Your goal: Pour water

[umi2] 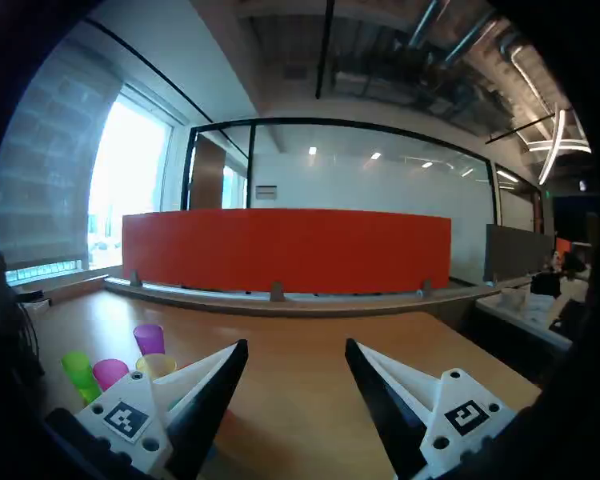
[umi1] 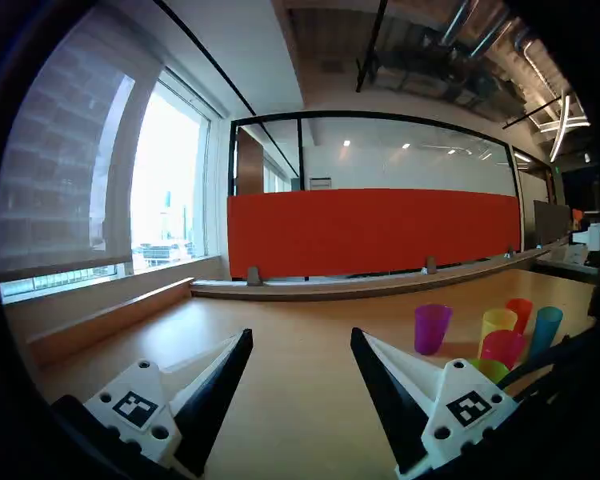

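Several coloured plastic cups stand on the wooden table. In the left gripper view a purple cup (umi1: 431, 327), a yellow cup (umi1: 498, 325), an orange cup (umi1: 520, 312), a teal cup (umi1: 546, 330), a pink cup (umi1: 504, 347) and a green cup (umi1: 489, 370) sit to the right of my left gripper (umi1: 302, 344), which is open with nothing between its fingers. In the right gripper view a purple cup (umi2: 149, 338), a green cup (umi2: 79, 374), a pink cup (umi2: 110, 373) and a yellow cup (umi2: 157, 366) stand at lower left, beside my open right gripper (umi2: 296, 352).
An orange divider panel (umi1: 372, 230) runs along the table's far edge. A window ledge (umi1: 100, 320) borders the table on the left. A neighbouring desk with clutter (umi2: 540, 308) lies to the right, past the table's right edge (umi2: 492, 360). Bare tabletop (umi2: 300, 384) stretches ahead.
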`<action>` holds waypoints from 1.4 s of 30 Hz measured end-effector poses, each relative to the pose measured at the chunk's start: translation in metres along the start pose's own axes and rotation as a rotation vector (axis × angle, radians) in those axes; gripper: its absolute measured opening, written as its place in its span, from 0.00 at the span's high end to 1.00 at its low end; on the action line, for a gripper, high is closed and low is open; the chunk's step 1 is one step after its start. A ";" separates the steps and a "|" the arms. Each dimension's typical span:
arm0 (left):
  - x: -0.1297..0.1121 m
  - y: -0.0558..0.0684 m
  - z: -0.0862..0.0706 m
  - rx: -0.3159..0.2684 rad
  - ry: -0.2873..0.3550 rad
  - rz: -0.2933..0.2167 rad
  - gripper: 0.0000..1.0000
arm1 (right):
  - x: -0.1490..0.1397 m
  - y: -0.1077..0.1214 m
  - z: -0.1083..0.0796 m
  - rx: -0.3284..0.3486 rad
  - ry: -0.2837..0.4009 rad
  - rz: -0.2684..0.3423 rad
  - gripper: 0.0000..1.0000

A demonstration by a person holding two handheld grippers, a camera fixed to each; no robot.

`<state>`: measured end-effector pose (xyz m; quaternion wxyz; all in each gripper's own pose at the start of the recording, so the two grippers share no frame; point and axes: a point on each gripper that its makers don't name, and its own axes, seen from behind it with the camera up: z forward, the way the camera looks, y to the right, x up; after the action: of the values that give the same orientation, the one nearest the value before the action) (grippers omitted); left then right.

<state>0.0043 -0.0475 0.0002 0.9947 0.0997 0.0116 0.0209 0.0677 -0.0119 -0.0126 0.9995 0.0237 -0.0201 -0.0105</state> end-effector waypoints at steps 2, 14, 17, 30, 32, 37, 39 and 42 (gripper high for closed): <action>-0.001 0.003 0.000 -0.004 0.001 -0.005 0.10 | -0.001 0.001 -0.001 -0.004 -0.001 0.001 0.06; -0.011 0.015 -0.002 -0.020 -0.005 -0.028 0.10 | -0.003 0.007 -0.004 -0.013 -0.007 0.007 0.06; -0.013 0.017 -0.002 -0.025 -0.007 -0.027 0.10 | -0.002 0.009 -0.006 -0.017 -0.005 0.011 0.06; -0.016 0.020 -0.003 -0.036 -0.002 -0.026 0.10 | -0.001 0.013 -0.008 -0.019 -0.001 0.014 0.06; -0.016 0.020 -0.003 -0.036 0.000 -0.027 0.10 | -0.002 0.014 -0.008 -0.020 -0.002 0.013 0.06; -0.016 0.020 -0.004 -0.036 0.003 -0.028 0.10 | -0.003 0.014 -0.008 -0.019 -0.004 0.010 0.06; -0.015 0.020 -0.004 -0.037 0.004 -0.028 0.10 | -0.002 0.014 -0.008 -0.019 -0.004 0.010 0.06; -0.016 0.020 -0.005 -0.039 0.004 -0.028 0.10 | -0.003 0.014 -0.009 -0.018 -0.002 0.008 0.06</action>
<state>-0.0120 -0.0277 0.0000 0.9966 0.0802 0.0146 0.0074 0.0653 0.0028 -0.0206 0.9996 0.0145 -0.0211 -0.0069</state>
